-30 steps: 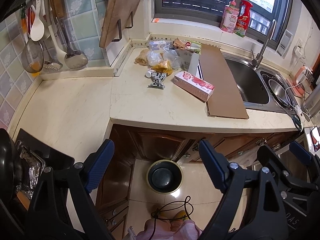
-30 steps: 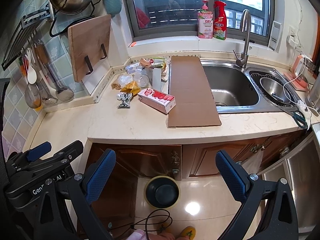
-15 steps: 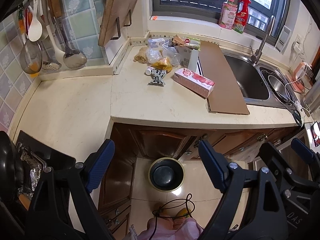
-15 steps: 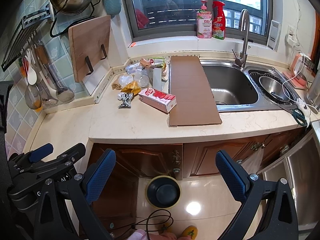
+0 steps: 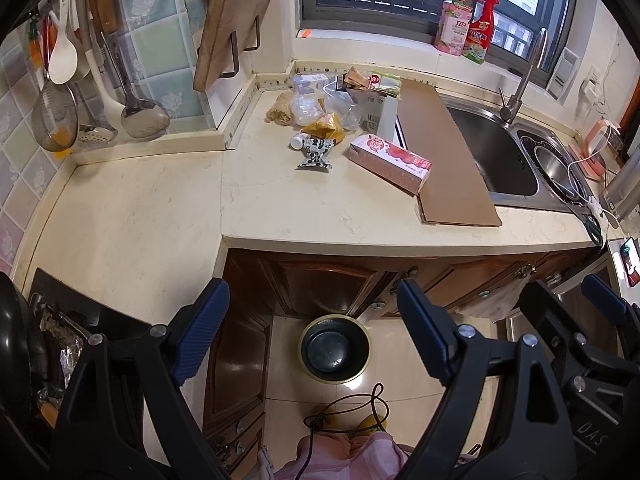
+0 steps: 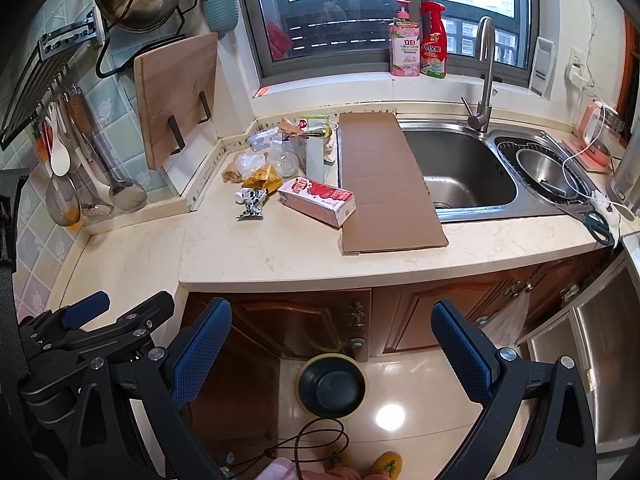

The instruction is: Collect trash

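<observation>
Trash sits gathered on the cream countertop (image 6: 280,256) in the corner below the window, left of the sink (image 6: 460,172). The largest piece is a flat cardboard sheet (image 6: 384,184) lying along the sink's left edge, its near end close to the counter front. Touching its left side lies a pink milk carton (image 6: 318,200) on its side. Behind the carton stands a white box (image 6: 316,152) stuffed with wrappers, and left of that huddle crumpled clear plastic bags (image 6: 280,160), a yellow wrapper (image 6: 262,178) and a brownish bundle (image 5: 282,108). Nearest the counter's front among the small bits is a black-and-white patterned packet (image 6: 252,202), with a small white bottle (image 5: 297,142) just beside it.

On the floor in front of the wooden cabinets stands a round bin (image 6: 332,386) with a dark liner and yellowish rim, below the counter edge.

Both grippers hang above the floor, well apart from the trash. The left gripper (image 5: 312,332) has its blue-padded fingers spread wide with nothing between them; the right gripper (image 6: 332,352) is likewise spread and empty, and the bin shows in the gap of each
</observation>
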`<state>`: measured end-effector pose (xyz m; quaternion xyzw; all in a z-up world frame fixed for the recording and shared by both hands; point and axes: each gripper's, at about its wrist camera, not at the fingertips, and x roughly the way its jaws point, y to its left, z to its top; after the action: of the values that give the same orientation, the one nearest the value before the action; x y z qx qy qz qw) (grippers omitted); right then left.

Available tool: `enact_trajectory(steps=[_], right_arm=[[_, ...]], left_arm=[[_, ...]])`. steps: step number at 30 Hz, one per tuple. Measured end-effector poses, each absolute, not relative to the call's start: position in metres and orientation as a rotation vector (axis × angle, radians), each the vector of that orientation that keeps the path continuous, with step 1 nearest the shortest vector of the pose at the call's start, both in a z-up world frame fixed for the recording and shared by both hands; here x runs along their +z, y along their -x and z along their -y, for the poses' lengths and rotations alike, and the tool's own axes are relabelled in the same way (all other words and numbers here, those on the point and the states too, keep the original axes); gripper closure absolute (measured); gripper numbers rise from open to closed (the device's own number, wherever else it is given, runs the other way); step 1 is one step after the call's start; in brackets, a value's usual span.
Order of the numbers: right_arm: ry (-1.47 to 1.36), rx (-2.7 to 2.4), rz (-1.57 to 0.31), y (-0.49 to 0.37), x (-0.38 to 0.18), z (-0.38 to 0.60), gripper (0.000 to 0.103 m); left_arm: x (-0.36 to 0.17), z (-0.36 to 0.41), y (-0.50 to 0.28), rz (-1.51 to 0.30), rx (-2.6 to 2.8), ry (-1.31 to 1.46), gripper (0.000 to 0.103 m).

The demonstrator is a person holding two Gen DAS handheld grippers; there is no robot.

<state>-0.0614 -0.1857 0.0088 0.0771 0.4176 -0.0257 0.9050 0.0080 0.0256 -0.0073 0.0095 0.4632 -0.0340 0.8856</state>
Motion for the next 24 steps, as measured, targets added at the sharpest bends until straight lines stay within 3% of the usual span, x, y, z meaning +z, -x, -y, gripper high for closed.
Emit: enact_trajectory(steps=[14, 24], right_arm=[[-0.163, -0.033, -0.856, 0.035, 0.014, 0.185, 0.002], [-0.174, 0.053, -0.881, -0.035, 0.007, 0.210, 0.002]], left_arm=[[-0.009, -0.028, -0.031, -0.966, -0.069, -0.006, 0.019], [-0.015, -0.031, -0.084, -0.991, 0.011, 0.065, 0.019]])
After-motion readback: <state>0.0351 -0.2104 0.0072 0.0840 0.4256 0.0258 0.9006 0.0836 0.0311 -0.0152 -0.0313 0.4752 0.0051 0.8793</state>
